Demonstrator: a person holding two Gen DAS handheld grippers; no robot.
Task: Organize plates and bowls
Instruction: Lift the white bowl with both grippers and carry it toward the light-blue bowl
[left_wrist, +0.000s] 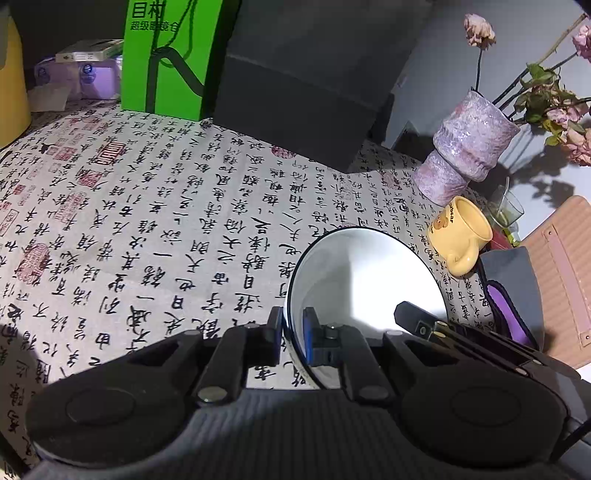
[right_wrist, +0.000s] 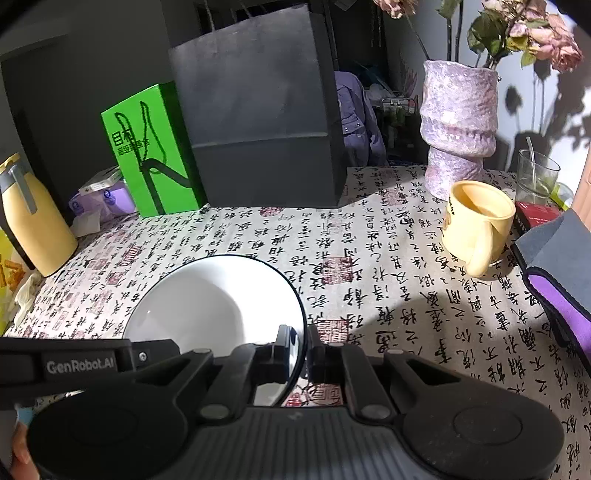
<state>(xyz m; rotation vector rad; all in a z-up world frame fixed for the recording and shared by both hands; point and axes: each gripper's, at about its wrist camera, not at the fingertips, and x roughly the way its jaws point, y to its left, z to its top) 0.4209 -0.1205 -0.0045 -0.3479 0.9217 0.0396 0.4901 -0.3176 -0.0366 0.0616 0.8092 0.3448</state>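
A white bowl (left_wrist: 369, 280) with a dark rim hangs just above the calligraphy tablecloth (left_wrist: 147, 221), held from two sides. My left gripper (left_wrist: 291, 336) is shut on the bowl's left rim, one pad outside and one inside the wall. In the right wrist view the same bowl (right_wrist: 207, 306) sits at lower centre, and my right gripper (right_wrist: 301, 350) is shut on its right rim. The tip of the right gripper shows at the bowl's far edge in the left wrist view, and the left gripper's black body (right_wrist: 74, 363) crosses the lower left of the right wrist view.
A yellow mug (right_wrist: 476, 225) lies tilted right of the bowl, near a purple vase (right_wrist: 458, 129) with dried flowers and a glass (right_wrist: 535, 177). A black paper bag (right_wrist: 258, 129) and green bag (right_wrist: 147, 155) stand behind. A yellow jug (right_wrist: 33, 221) stands far left; a grey-purple pouch (right_wrist: 554, 266) at right.
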